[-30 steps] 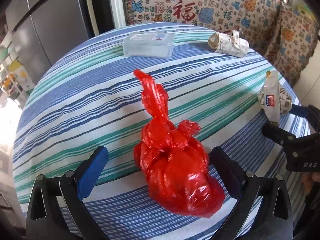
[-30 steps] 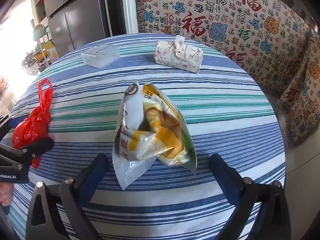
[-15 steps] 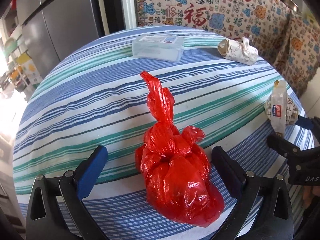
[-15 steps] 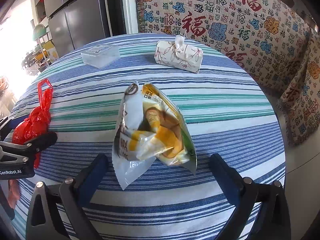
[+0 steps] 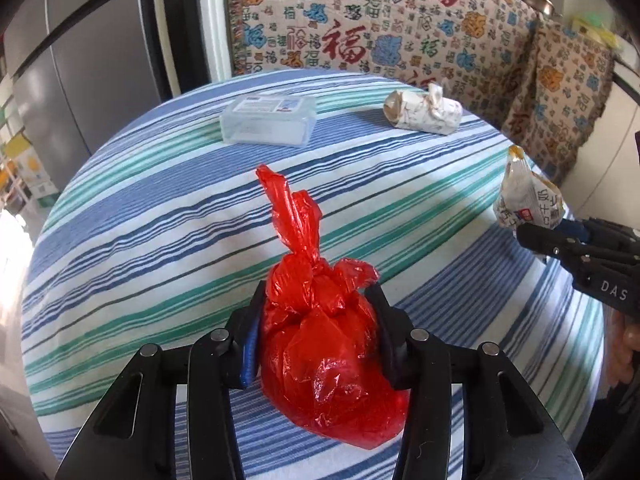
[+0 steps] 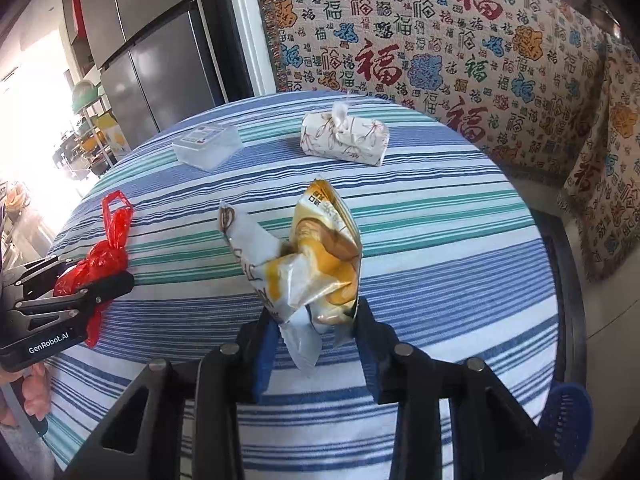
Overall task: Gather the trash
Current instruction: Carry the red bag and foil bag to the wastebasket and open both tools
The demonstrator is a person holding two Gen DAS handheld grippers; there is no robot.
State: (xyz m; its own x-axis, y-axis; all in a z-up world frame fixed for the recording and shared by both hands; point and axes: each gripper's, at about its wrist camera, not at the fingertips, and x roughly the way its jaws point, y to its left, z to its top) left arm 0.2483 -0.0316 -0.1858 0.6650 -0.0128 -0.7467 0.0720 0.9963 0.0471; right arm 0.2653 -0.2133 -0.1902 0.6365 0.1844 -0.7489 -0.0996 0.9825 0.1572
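While both pieces of trash sit on the striped tabletop, each one is already pinched in a claw.
Red bag: knotted red bag, resting on the near left part of the tabletop, its twisted tail standing up.
Left claw: left claw closed in on the red bag, one finger pressing each side just below the knot.
Snack wrapper: crumpled snack wrapper, on the near right part of the tabletop, mouth gaping upward.
Right claw: right claw narrowed onto the wrapper's lower end, which is squeezed between the fingers.
Left over: a clear plastic box and a tissue pack lie well apart from the claws at the far side; whether they count as trash I cannot tell.
Progress: two items gripped, seemingly not yet lifted; no bin shows in either view.
Backdrop: patterned cloth hangs behind the tabletop.
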